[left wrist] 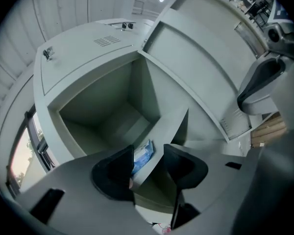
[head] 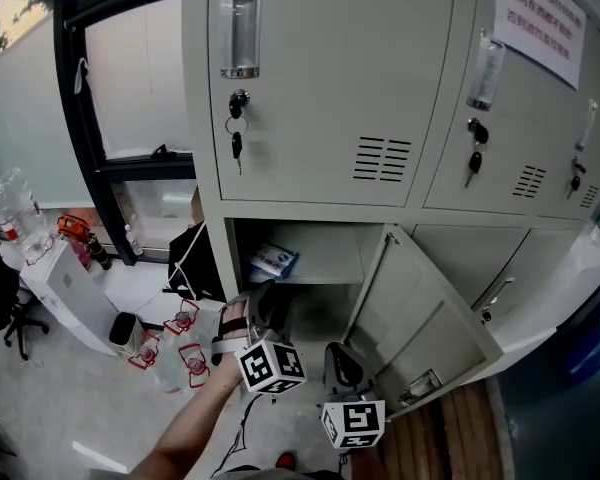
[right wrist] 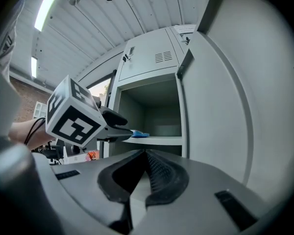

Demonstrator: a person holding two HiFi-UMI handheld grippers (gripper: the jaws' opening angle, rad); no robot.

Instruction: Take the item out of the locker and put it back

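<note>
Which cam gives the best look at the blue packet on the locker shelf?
Head view: the blue packet lies in full sight on the locker shelf. Left gripper view shows it half hidden by a jaw; right gripper view shows only a thin blue edge.

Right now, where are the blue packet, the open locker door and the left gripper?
blue packet (head: 273, 262): head view, middle of its wrapper, on the shelf.
open locker door (head: 425, 313): head view, inner face of the panel.
left gripper (left wrist: 148, 150): left gripper view, midway between its open fingertips.
</note>
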